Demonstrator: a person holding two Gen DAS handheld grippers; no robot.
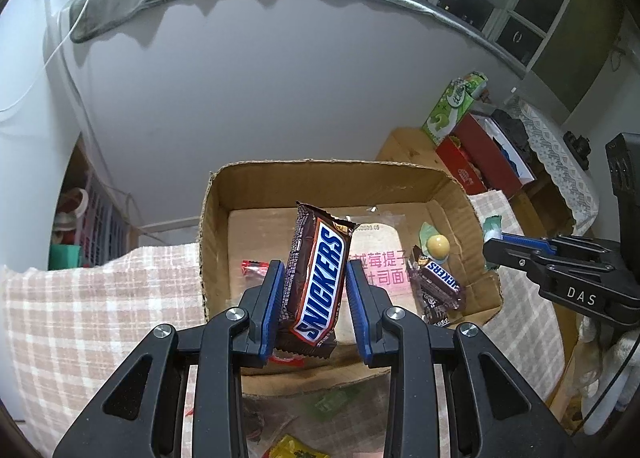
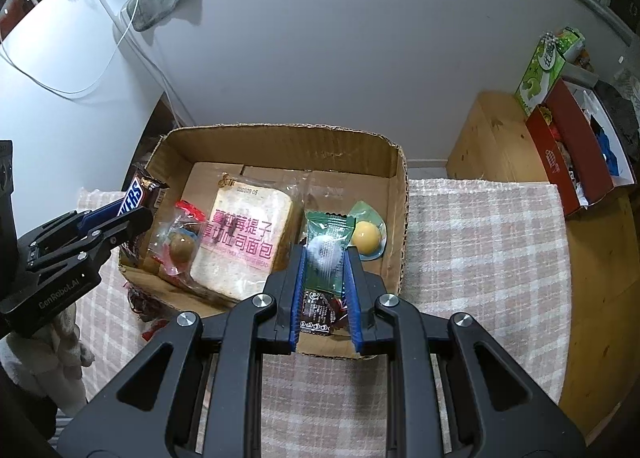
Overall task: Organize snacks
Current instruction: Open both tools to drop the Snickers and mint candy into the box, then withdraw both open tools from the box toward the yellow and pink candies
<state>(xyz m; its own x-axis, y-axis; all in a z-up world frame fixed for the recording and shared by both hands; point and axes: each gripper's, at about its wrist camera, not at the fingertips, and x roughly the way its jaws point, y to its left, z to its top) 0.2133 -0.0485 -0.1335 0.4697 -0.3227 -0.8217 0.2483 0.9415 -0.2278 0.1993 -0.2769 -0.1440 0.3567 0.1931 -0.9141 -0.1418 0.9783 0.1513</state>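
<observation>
An open cardboard box (image 1: 320, 173) stands on a checked cloth (image 1: 100, 298). My left gripper (image 1: 315, 264) is shut on a full-size Snickers bar (image 1: 320, 278), held upright above the box's near edge. In the right wrist view the same Snickers bar (image 2: 138, 189) hangs at the left wall of the box (image 2: 280, 129). My right gripper (image 2: 327, 250) is shut on a green packet (image 2: 326, 248) with a white round sweet inside, above the near right part of the box. Inside lie a bagged toast loaf (image 2: 244, 242), a yellow ball sweet (image 2: 366, 236) and a small Snickers (image 1: 440, 282).
A red-wrapped snack (image 2: 180, 246) lies in the box's left part, and a dark packet (image 2: 316, 310) lies under my right gripper. Loose snacks, among them a yellow packet (image 1: 292, 448), lie before the box. A green carton (image 2: 540, 73) and a red box (image 2: 576, 149) stand on wooden furniture at right.
</observation>
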